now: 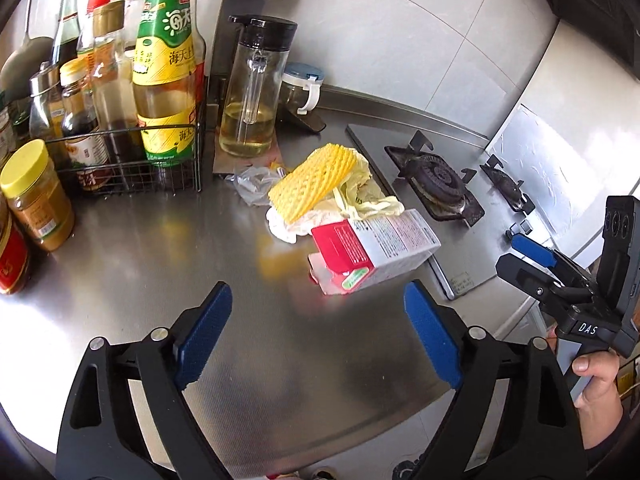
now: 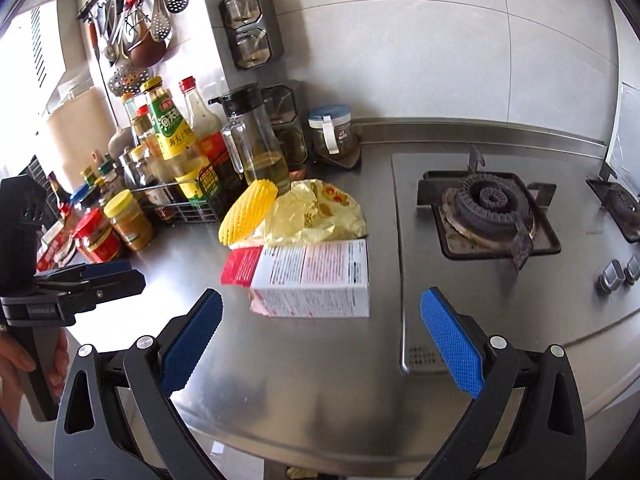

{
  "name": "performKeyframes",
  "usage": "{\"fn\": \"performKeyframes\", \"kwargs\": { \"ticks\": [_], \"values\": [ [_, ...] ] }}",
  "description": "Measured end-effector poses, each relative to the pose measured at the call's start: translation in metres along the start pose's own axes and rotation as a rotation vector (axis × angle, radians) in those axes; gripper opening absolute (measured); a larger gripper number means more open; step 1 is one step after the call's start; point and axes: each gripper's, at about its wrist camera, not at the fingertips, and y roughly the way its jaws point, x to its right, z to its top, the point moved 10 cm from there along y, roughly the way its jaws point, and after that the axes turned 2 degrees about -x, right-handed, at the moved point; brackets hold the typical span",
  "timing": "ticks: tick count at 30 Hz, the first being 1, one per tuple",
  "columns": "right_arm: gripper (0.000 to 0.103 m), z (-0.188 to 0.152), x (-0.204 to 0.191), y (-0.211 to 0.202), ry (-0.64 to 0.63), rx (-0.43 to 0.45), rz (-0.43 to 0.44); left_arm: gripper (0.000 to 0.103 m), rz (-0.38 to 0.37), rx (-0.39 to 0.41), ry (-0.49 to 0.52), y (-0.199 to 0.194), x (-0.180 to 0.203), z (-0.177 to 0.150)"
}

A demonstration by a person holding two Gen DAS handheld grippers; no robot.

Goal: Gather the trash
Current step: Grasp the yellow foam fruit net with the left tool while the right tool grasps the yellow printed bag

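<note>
A heap of trash lies on the steel counter [image 1: 160, 280]: a red and white carton [image 1: 372, 250] on its side, a yellow foam fruit net [image 1: 312, 182], a crumpled yellow bag [image 1: 360, 192], white paper [image 1: 284, 226] and a clear plastic wrapper [image 1: 252, 180]. My left gripper [image 1: 318, 336] hovers open in front of the carton, nothing between its blue pads. In the right wrist view the carton [image 2: 312, 276], the net [image 2: 248, 212] and the bag [image 2: 316, 212] lie just ahead of my right gripper [image 2: 322, 340], which is open and empty too.
A wire rack of sauce bottles [image 1: 132, 120], jars [image 1: 36, 196] and an oil dispenser [image 1: 252, 92] crowd the counter's left and back. A gas hob [image 2: 488, 212] with two burners fills the right side. Utensils [image 2: 136, 20] hang on the wall.
</note>
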Motion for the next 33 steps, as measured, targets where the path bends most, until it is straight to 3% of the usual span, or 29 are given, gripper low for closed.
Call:
{"fn": "performKeyframes", "kwargs": {
  "ticks": [3,5,7,14,18,20,22,28,33],
  "values": [
    [0.099,0.011,0.000,0.022,0.028,-0.027,0.050,0.070,-0.003,0.000,0.020,0.016,-0.004,0.018],
    [0.092,0.015,0.002,0.038,0.059,-0.046,0.072,0.063,-0.009,-0.007,0.041,0.028,-0.005,0.027],
    [0.077,0.019,0.004,0.053,0.080,-0.077,0.087,0.058,-0.013,-0.015,0.073,0.039,-0.005,0.033],
    [0.072,0.037,0.001,0.089,0.053,-0.121,0.078,0.058,-0.014,-0.027,0.144,0.074,-0.003,0.053],
    [0.072,0.034,-0.004,0.102,0.054,-0.157,0.095,0.058,-0.029,-0.035,0.170,0.089,-0.003,0.061],
    [0.067,0.031,-0.004,0.109,0.052,-0.178,0.094,0.058,-0.046,-0.056,0.171,0.099,-0.005,0.062],
    [0.057,0.028,-0.003,0.116,0.059,-0.201,0.101,0.053,-0.066,-0.079,0.163,0.108,-0.007,0.061],
    [0.045,0.022,0.001,0.126,0.048,-0.241,0.098,0.030,-0.093,-0.132,0.194,0.122,-0.004,0.053],
    [0.043,0.017,0.000,0.125,0.042,-0.258,0.097,0.011,-0.119,-0.162,0.179,0.123,-0.004,0.044]
  ]
}}
